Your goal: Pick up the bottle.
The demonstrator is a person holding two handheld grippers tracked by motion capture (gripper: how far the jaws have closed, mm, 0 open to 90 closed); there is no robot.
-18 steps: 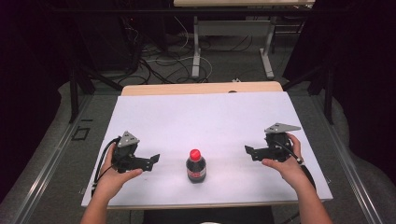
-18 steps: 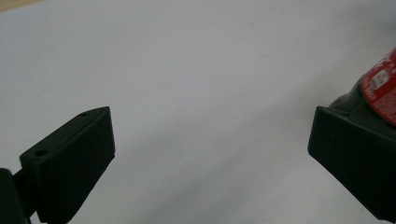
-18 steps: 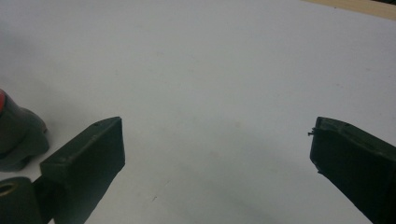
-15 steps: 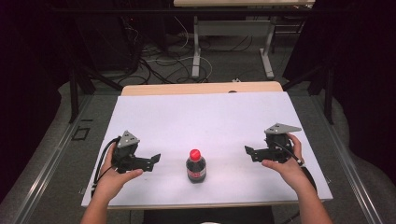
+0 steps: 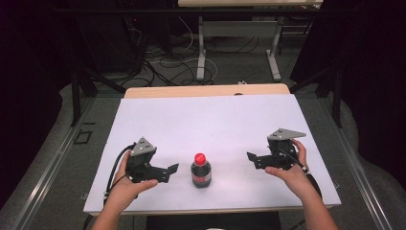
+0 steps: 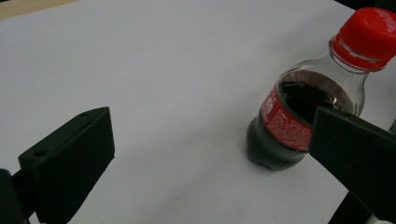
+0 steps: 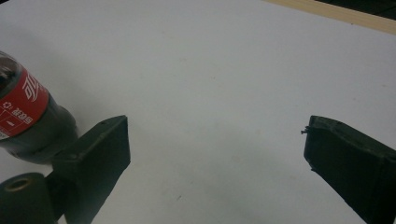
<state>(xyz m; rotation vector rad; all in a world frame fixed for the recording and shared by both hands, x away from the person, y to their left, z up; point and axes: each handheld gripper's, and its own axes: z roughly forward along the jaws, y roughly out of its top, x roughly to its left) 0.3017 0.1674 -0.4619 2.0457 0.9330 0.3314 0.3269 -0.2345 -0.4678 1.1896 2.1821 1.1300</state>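
Bottle, high view: small cola bottle (image 5: pixel 200 171) with red cap, upright on the white table (image 5: pixel 210 120), lower centre of frame, between the two grippers, touching neither.
Left gripper, high view: left gripper (image 5: pixel 168 170) at lower left, in the person's left hand (image 5: pixel 129 184), jaws pointing right toward the bottle, tips just beside it but apart; nothing in them.
Right gripper, high view: right gripper (image 5: pixel 253 159) at lower right, in the right hand (image 5: pixel 292 167), jaws pointing left toward the bottle, well apart from it; nothing held.
Cable, high view: black cable (image 5: pixel 114 167) loops off the left gripper at lower left.
Background, high view: tan table edge (image 5: pixel 206 90) along the top of the white sheet, desk legs and wires on the floor at upper centre.
Bottle, left gripper view: bottle (image 6: pixel 299 107) at right of frame, dark drink, red label, red cap in the upper right corner; the right-hand jaw hides part of its lower side.
Jaws, left gripper view: spread wide, one at lower left, one at lower right; bare white table between them, no grip.
Bottle, right gripper view: bottle (image 7: pixel 28 121) at left edge, cropped, red label showing, outside the jaws and behind the left-hand one.
Jaws, right gripper view: wide apart, lower left and lower right; only table between, nothing gripped.
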